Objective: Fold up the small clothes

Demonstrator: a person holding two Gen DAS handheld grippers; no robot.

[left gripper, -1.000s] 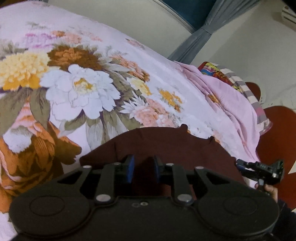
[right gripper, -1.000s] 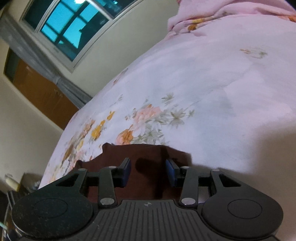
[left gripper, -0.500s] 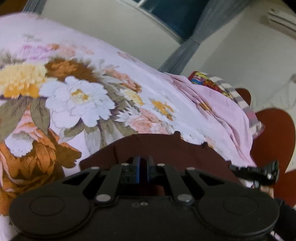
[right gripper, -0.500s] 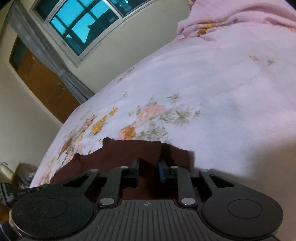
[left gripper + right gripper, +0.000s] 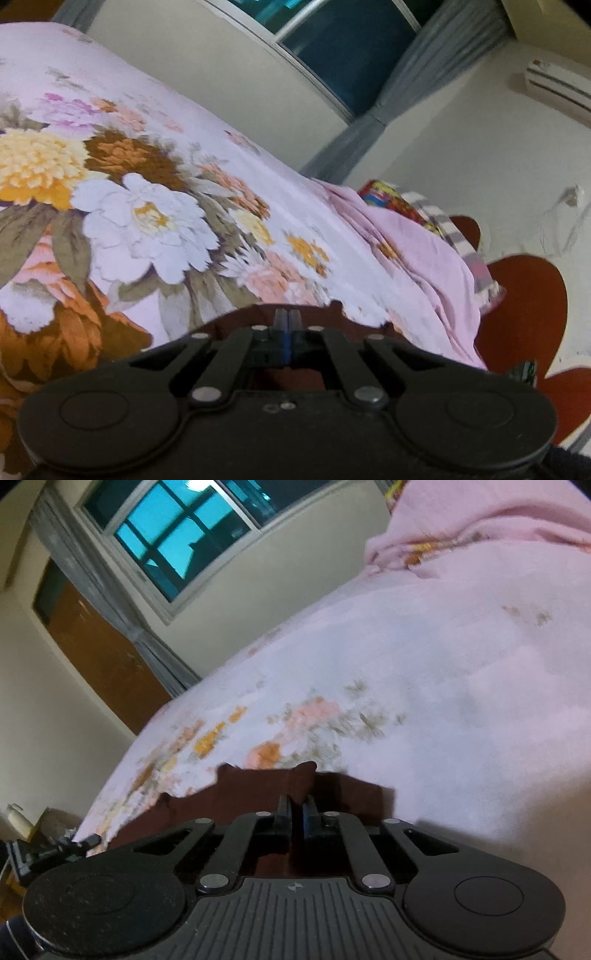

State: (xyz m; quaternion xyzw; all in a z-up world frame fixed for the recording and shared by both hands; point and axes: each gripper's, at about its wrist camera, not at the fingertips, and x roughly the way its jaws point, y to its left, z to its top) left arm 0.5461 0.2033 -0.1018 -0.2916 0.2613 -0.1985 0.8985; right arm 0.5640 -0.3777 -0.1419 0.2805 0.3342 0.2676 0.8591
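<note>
A dark maroon small garment (image 5: 321, 317) lies on a pink floral bedsheet (image 5: 147, 206). It also shows in the right wrist view (image 5: 258, 786). My left gripper (image 5: 285, 325) is shut on the near edge of the garment. My right gripper (image 5: 296, 806) is shut on the near edge at the garment's other end. Most of the garment is hidden behind the gripper bodies. The left gripper (image 5: 48, 849) shows at the lower left of the right wrist view.
A bunched pink sheet (image 5: 424, 251) and a striped, colourful pillow (image 5: 436, 214) lie at the head of the bed by a red-brown headboard (image 5: 524, 306). A window (image 5: 177, 542) with grey curtains and a wooden door (image 5: 99, 653) stand beyond the bed.
Both grippers went from open to shut on the garment's near edge. Both views have tilted up, showing more wall and window.
</note>
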